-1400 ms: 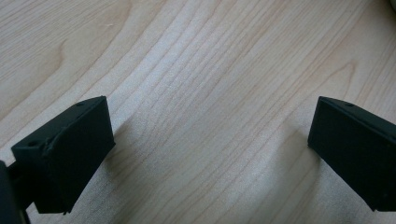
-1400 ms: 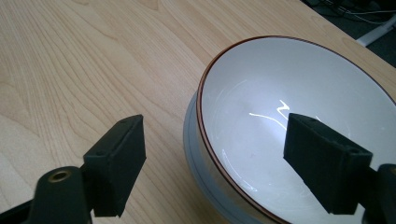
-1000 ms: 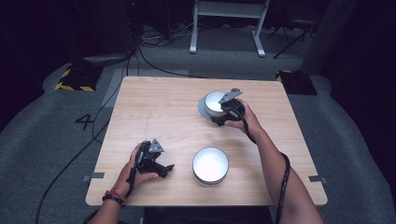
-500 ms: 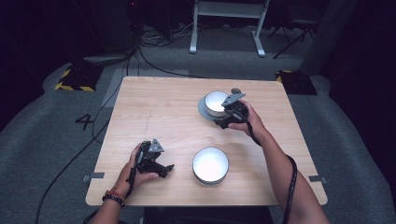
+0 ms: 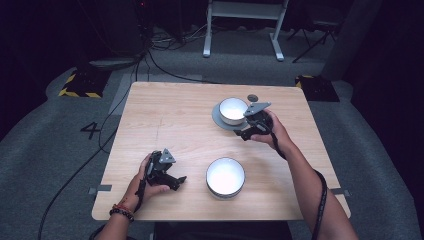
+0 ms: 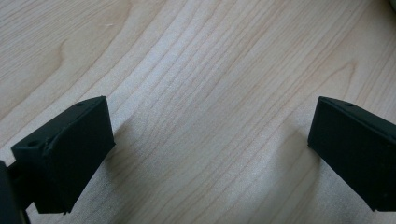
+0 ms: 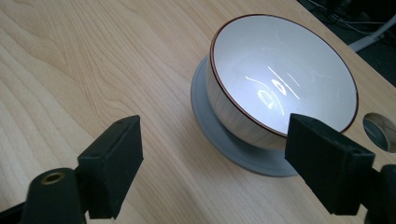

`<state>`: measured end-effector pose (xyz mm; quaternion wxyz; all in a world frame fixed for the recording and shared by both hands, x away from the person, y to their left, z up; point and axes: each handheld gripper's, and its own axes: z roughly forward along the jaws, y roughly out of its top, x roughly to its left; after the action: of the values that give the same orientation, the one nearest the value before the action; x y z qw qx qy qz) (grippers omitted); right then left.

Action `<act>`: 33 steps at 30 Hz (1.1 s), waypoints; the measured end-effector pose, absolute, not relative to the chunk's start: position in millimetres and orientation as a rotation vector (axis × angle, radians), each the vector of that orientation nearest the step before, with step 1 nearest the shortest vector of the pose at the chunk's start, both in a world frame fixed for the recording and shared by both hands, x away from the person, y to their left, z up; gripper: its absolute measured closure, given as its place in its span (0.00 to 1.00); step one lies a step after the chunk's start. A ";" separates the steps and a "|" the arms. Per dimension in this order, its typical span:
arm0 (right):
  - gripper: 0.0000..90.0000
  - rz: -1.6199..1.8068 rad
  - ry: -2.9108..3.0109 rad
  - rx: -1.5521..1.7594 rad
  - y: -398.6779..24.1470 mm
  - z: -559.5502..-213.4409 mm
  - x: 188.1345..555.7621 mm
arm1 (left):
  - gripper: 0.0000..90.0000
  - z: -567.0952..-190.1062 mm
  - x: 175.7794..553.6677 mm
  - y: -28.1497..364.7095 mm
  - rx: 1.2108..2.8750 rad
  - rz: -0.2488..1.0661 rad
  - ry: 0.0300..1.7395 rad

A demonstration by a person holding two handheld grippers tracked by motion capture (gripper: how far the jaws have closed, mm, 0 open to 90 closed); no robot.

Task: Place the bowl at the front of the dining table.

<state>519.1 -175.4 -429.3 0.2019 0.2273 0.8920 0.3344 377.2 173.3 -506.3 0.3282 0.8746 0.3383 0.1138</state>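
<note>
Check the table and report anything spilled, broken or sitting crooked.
Nothing stands out. One white bowl sits upright on a grey plate, though off-centre on it; a second white bowl stands upright nearer the person. Both look empty and intact. The right gripper is open beside the plate.

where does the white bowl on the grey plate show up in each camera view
High view: the white bowl sits upper right of centre on the grey plate, just left of the right tongs.
Left gripper view: not in it.
Right gripper view: upper right, bowl on the plate.
Shared landmark: the wooden table.
</note>
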 end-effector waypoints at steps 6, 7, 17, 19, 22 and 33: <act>0.22 0.920 2.489 0.612 -182.2 -426.2 513.3 | 0.00 -506.3 377.2 173.3 2.290 0.298 0.886; 0.22 0.920 2.490 0.616 -182.9 -425.9 511.9 | 0.00 -506.2 377.2 173.3 2.290 0.299 0.885; 0.22 0.921 2.486 0.592 -189.6 -422.6 500.4 | 0.00 -506.2 377.2 173.3 2.290 0.298 0.887; 0.22 0.923 2.490 0.585 -190.6 -422.5 497.6 | 0.00 -506.3 377.2 173.3 2.289 0.298 0.886; 0.22 0.908 2.491 0.571 -191.7 -422.6 493.3 | 0.00 -506.3 377.2 173.3 2.289 0.298 0.886; 0.22 0.895 2.499 0.558 -192.7 -422.0 480.9 | 0.00 -506.3 377.2 173.3 2.289 0.299 0.886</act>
<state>480.9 -192.7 -422.0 0.2128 0.2010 0.9003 0.3222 377.2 173.3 -506.3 0.3282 0.8745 0.3383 0.1141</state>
